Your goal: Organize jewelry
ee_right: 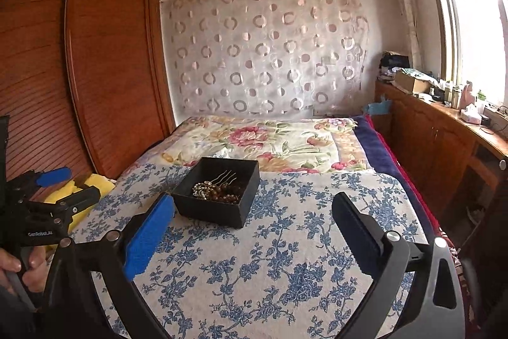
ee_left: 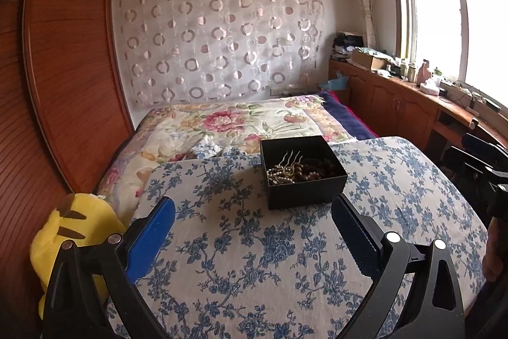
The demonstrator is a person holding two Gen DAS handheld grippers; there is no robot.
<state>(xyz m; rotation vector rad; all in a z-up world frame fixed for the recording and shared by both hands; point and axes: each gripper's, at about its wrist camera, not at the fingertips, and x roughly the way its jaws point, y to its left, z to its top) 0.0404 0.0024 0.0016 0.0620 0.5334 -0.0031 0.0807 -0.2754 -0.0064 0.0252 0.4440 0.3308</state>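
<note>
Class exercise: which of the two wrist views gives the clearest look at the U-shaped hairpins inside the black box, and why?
The left wrist view. There the hairpins stand up against the black box's dark inner wall, larger and sharper, prongs distinct. The right wrist view shows the same hairpins smaller and farther off, their prongs thinner above the beads.

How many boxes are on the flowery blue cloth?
1. The black box sits alone on the blue-flowered cloth, at its far side near the bed, holding beads and a hair comb. Anything under the cloth is hidden.
</note>
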